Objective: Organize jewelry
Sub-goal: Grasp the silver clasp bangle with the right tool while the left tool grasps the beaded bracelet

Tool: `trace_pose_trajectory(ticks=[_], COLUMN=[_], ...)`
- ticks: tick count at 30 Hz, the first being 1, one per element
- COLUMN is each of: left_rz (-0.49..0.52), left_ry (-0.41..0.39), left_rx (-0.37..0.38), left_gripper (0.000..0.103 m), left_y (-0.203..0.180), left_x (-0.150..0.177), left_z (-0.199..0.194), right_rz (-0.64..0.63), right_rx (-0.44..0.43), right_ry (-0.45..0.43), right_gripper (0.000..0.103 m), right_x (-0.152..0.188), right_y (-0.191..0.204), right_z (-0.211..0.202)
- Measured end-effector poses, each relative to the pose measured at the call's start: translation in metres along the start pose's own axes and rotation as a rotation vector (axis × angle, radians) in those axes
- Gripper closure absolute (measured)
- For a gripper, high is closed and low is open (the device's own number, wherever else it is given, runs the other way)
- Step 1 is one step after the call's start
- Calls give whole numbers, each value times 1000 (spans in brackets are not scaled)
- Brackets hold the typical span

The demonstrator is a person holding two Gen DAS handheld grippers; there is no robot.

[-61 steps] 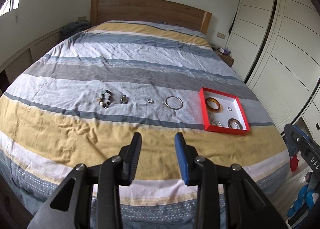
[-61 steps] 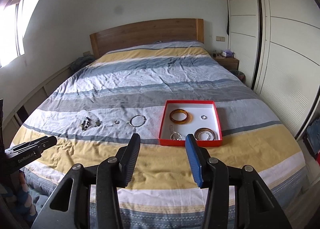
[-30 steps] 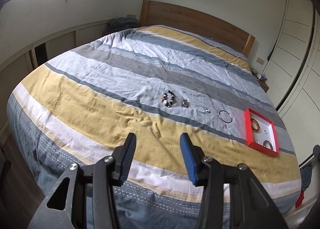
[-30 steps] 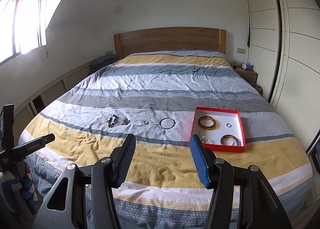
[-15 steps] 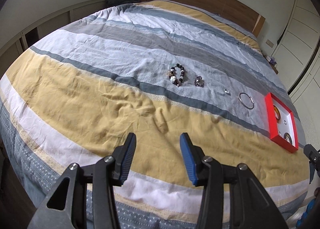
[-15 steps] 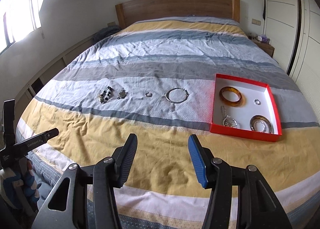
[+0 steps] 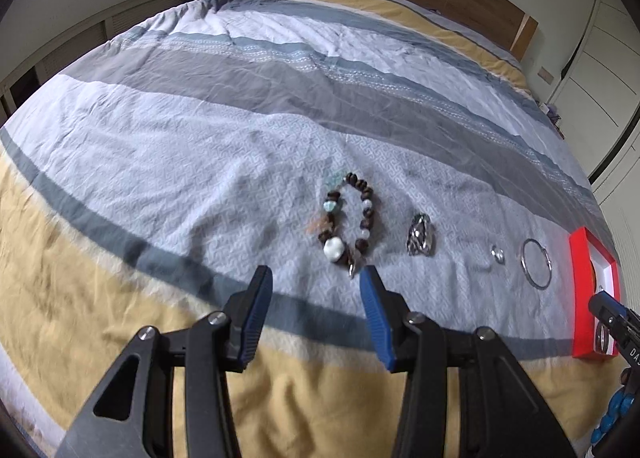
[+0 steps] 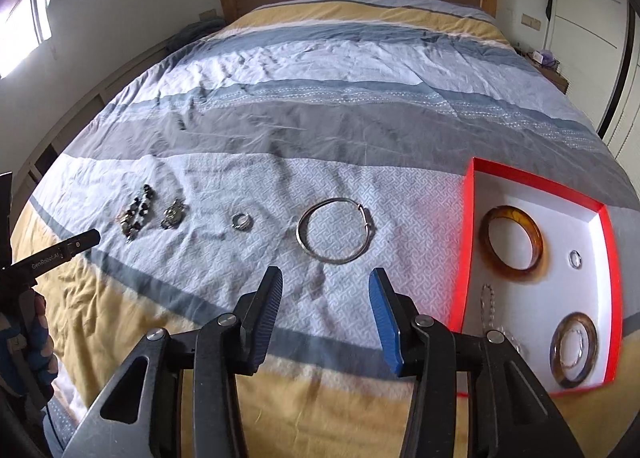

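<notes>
both my hand-held grippers dropped closer, wide open and empty: left [image 7: 316, 292] near beaded bracelet [image 7: 347, 222], right [image 8: 325, 296] near silver bangle [image 8: 335, 231].

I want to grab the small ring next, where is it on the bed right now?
In the right wrist view the small ring lies on the pale patterned stripe, between the metal charm cluster on its left and the silver bangle on its right.

beaded bracelet [image 7: 347, 222], charm [image 7: 419, 236], ring [image 8: 242, 221], silver bangle [image 8: 335, 232] lie beside red box [image 8: 467, 217]
</notes>
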State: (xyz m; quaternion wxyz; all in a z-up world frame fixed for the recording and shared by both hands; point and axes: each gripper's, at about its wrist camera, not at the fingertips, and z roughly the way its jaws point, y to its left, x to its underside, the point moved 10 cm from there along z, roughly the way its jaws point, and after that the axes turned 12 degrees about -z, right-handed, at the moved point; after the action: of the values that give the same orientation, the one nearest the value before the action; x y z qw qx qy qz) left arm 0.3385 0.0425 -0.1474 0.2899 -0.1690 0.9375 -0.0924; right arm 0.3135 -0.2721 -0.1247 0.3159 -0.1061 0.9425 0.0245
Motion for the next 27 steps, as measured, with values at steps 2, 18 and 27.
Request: trace_pose_trajectory(ticks=[2,18,27], left_rz=[1,82,134], left_ry=[4,15,-37], left_rx=[-4,-70,-81], left_gripper=[60,60,75], left_y=[-4,-6,-15], left_x=[-10,-20,-21], left_z=[16,85,88], right_rz=[-1,64,62], right_rx=[12,35,17], right_ry=[15,108,111], right_gripper=[58,71,85], right_x=[-7,-6,-2], right_y=[-6,-34,-32], right_z=[15,101,119])
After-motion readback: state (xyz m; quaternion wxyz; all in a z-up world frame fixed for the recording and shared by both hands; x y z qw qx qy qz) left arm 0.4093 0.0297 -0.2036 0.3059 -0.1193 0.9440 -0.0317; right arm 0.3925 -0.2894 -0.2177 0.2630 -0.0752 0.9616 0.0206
